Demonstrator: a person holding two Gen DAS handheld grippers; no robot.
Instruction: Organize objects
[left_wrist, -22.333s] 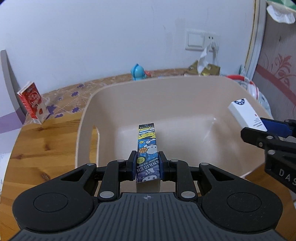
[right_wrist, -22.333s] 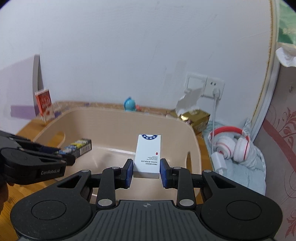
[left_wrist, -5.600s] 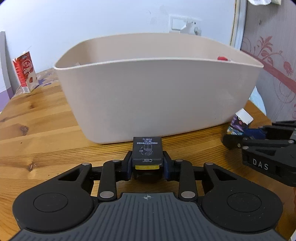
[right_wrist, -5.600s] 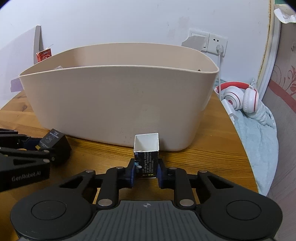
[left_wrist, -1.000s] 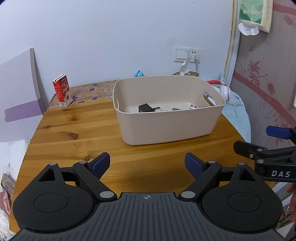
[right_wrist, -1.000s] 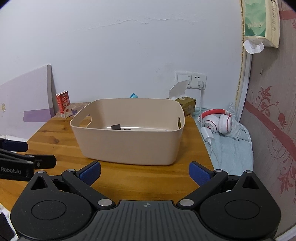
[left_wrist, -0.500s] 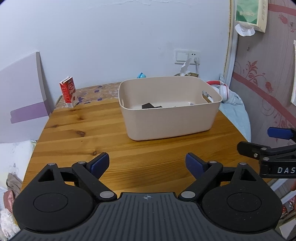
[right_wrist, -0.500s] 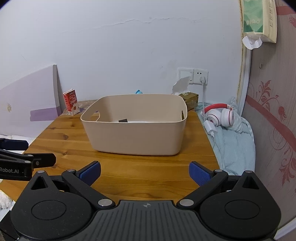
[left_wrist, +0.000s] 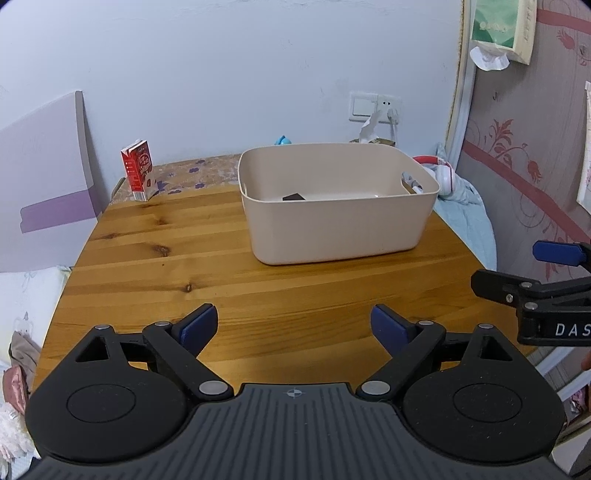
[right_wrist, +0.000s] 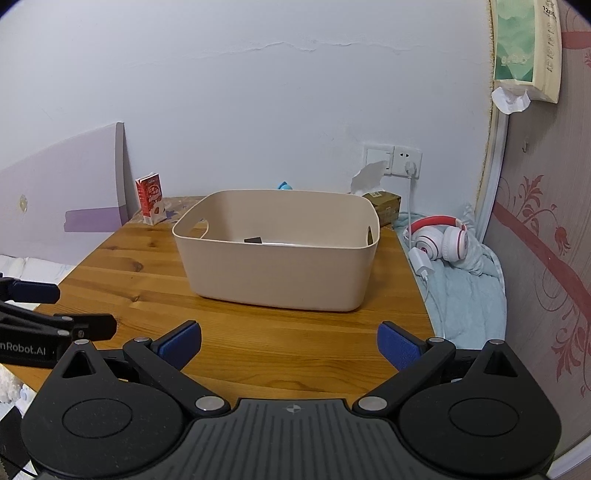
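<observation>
A beige plastic bin (left_wrist: 369, 236) stands on the wooden table (left_wrist: 166, 266), toward the back right; it also shows in the right wrist view (right_wrist: 280, 273). Only a dark small box (left_wrist: 293, 197) shows over its rim, also seen in the right wrist view (right_wrist: 253, 240); the rest of its contents are hidden by the wall. My left gripper (left_wrist: 294, 326) is open and empty, held back over the table's near edge. My right gripper (right_wrist: 290, 345) is open and empty too, level with it; it also shows in the left wrist view (left_wrist: 524, 277).
A red milk carton (left_wrist: 138, 170) stands at the back left by a white and purple board (left_wrist: 48, 184). Red and white headphones (right_wrist: 439, 240) and a charger lie on a blue cloth to the right. A gold tissue box (right_wrist: 382, 206) sits behind the bin.
Both grippers have drawn back and lower from the bin over the last second, so less of its inside shows. Both stay open and empty.
</observation>
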